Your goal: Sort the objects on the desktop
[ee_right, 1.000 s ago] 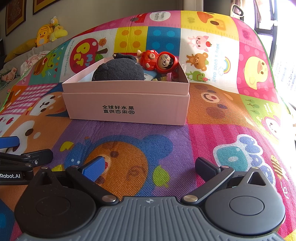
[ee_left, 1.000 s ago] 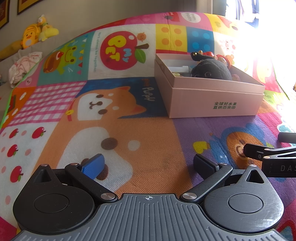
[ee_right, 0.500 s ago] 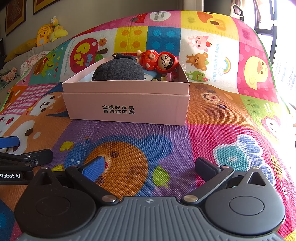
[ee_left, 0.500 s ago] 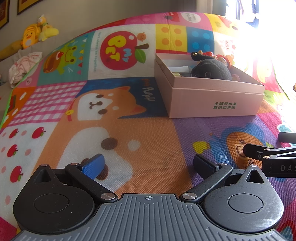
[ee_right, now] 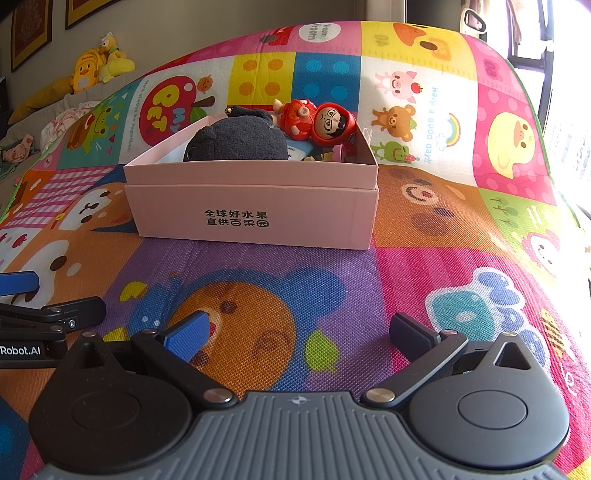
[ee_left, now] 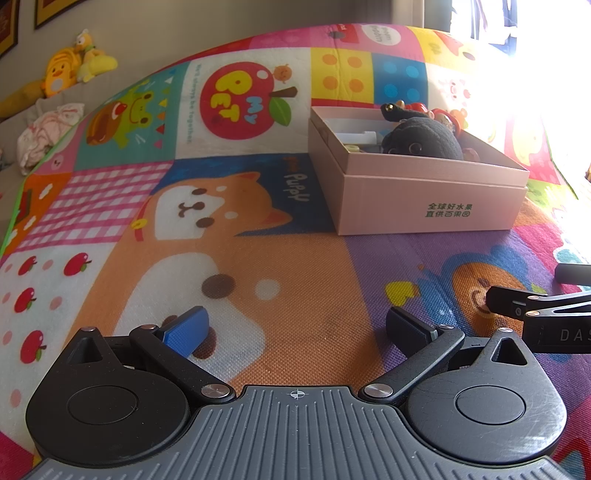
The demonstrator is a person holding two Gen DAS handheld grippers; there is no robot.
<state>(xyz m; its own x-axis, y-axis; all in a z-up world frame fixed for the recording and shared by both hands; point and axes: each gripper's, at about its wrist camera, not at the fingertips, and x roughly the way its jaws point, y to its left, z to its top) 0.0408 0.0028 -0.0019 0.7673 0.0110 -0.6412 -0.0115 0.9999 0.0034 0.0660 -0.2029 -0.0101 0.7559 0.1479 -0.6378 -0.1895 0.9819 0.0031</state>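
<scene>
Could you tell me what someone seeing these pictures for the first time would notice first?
Most likely the pink box in the middle of the bright cartoon play mat, with a dark plush toy and a red hooded doll lying on top at its far side. Next, the left gripper and right gripper in the foreground, both open and holding nothing.

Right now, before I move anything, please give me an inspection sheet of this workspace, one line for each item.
Surface: colourful cartoon play mat, bare in front of both grippers.
Job's things: pink box holds a black plush, a red-hooded doll and small pieces I cannot identify.
Clutter: nothing seen on the mat.
Grippers: left gripper and right gripper side by side, jaws open, empty.
Cables: nothing seen.
Surroundings: yellow plush toys, framed pictures, bright window.
</scene>
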